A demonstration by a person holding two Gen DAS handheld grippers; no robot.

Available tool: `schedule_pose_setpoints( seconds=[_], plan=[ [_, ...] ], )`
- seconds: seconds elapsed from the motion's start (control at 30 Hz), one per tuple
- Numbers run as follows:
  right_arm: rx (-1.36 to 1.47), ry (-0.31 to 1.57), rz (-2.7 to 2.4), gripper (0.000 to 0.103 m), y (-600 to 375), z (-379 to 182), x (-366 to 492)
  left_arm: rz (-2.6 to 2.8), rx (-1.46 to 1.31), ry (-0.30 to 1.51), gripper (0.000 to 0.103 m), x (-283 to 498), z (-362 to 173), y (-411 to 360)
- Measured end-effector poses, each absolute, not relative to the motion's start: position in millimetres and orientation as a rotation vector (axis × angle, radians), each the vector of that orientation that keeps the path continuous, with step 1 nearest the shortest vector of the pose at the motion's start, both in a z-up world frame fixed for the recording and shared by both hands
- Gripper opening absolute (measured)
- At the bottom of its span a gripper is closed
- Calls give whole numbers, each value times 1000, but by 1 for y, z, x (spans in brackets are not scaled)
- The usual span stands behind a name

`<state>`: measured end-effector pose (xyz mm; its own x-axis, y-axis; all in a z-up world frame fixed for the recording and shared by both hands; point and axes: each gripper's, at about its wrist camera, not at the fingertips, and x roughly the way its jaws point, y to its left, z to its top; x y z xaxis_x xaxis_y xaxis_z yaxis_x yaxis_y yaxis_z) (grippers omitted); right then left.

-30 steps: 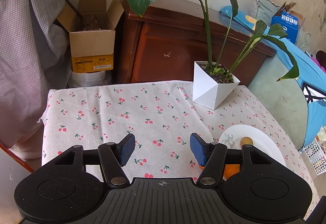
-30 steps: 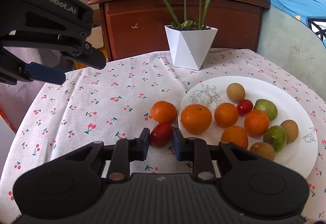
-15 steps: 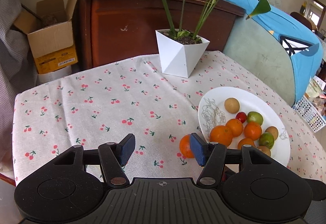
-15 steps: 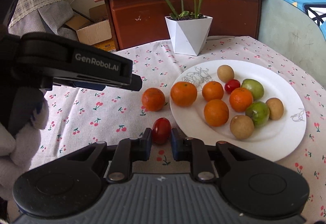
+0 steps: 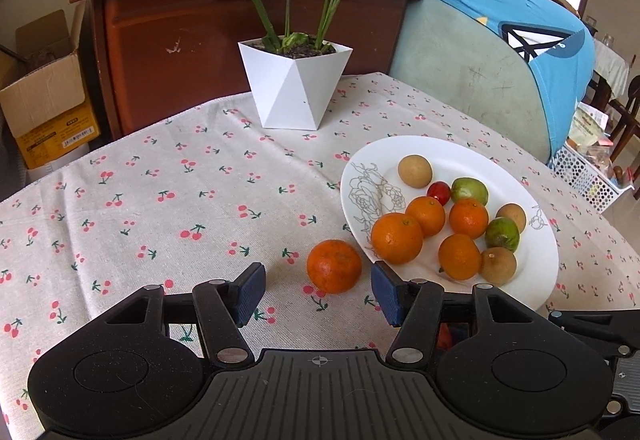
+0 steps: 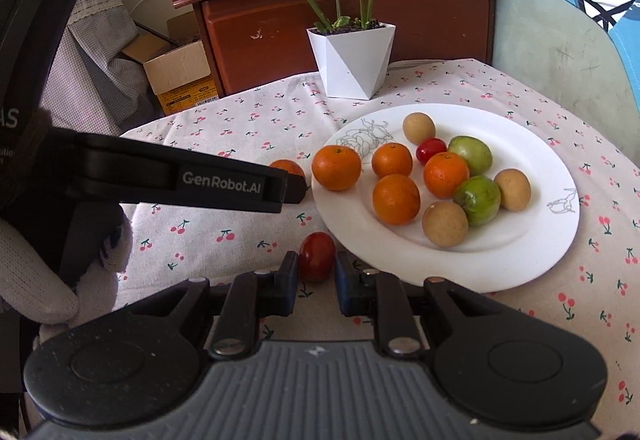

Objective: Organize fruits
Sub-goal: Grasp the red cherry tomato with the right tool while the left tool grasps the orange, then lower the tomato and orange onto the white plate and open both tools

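A white plate (image 5: 532,272) (image 6: 532,240) on the cherry-print tablecloth holds several oranges, green fruits, brown fruits and a small red tomato. A loose orange (image 5: 334,266) lies on the cloth left of the plate, just ahead of my open left gripper (image 5: 316,294), between its blue pads. In the right wrist view that orange (image 6: 286,168) is partly hidden behind the left gripper's body. A red tomato (image 6: 317,257) sits at the plate's near-left edge, between the narrowly spread pads of my right gripper (image 6: 317,276); contact is unclear.
A white faceted pot with a tall green plant (image 5: 296,88) (image 6: 352,60) stands at the table's back. Behind it is a brown wooden cabinet (image 5: 240,20). A cardboard box (image 5: 44,96) sits off the table's left. A blue-covered sofa (image 5: 500,52) borders the right side.
My left gripper has swung right and come down toward the plate, so the loose orange now sits between its pads. My right gripper stayed around the red tomato and shifted slightly.
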<state>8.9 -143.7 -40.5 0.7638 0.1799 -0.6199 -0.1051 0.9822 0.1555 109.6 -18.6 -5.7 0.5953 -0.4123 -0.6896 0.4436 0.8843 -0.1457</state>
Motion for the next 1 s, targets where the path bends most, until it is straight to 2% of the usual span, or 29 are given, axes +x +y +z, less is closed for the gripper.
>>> schedule_pose_setpoints(
  seconds=[0.17,0.23,0.43,0.7,1.0],
  plan=[
    [114,682,154,19,-144,-41,9,-492,38,784,51,113,-10,-20],
    [114,683,155,19,-145,-40,9,-508,41,777,42,113,-10,-20],
    [92,680,163,19,-143,-39,10,-536,97,762,30,109,-12,-28],
    [124,695,179,18,-146,-38,11,-527,93,754,29,106,-10,-29],
    [161,663,199,18,-153,-20,6,-511,15,690,29,103,18,-21]
  ],
)
